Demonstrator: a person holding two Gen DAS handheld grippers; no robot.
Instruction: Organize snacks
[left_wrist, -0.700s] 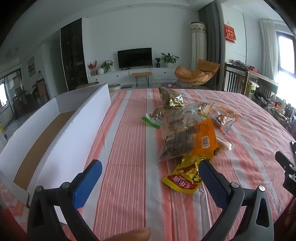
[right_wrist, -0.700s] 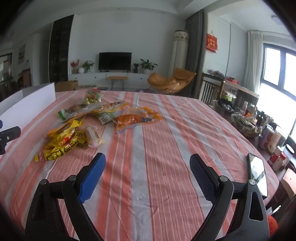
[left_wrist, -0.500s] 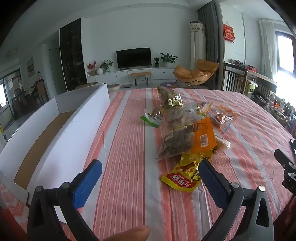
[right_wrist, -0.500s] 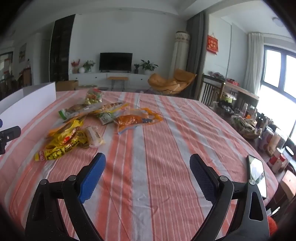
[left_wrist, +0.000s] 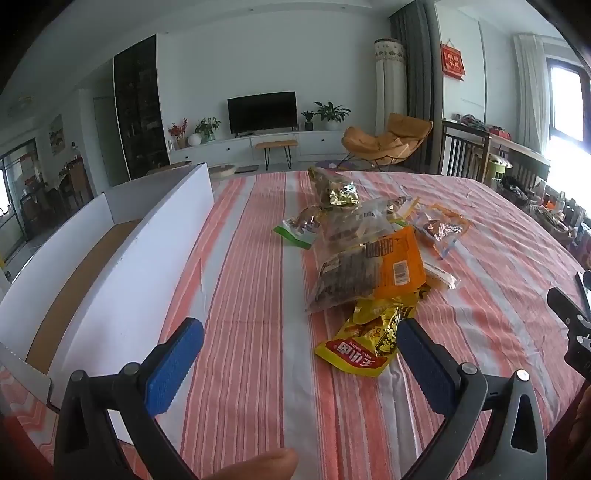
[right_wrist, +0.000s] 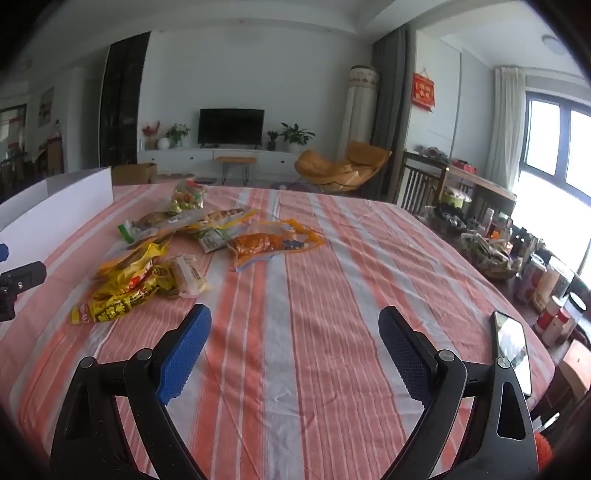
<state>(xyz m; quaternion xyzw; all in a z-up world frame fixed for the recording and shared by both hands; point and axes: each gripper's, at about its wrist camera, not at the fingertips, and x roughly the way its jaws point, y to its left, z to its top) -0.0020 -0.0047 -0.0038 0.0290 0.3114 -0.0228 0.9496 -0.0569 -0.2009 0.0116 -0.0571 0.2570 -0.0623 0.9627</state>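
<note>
Snacks (left_wrist: 369, 254) lie heaped on the striped table (left_wrist: 251, 280), right of the white box (left_wrist: 140, 258), while the left gripper (left_wrist: 299, 347) hovers just short of the heap, jaws spread wide and empty, and the right gripper (right_wrist: 295, 328), equally wide and empty, hangs over bare cloth to the heap's right.

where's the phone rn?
Right wrist view only: the phone lies flat at the table's right edge, beyond the right gripper, well away from the snack pile at left.
</note>
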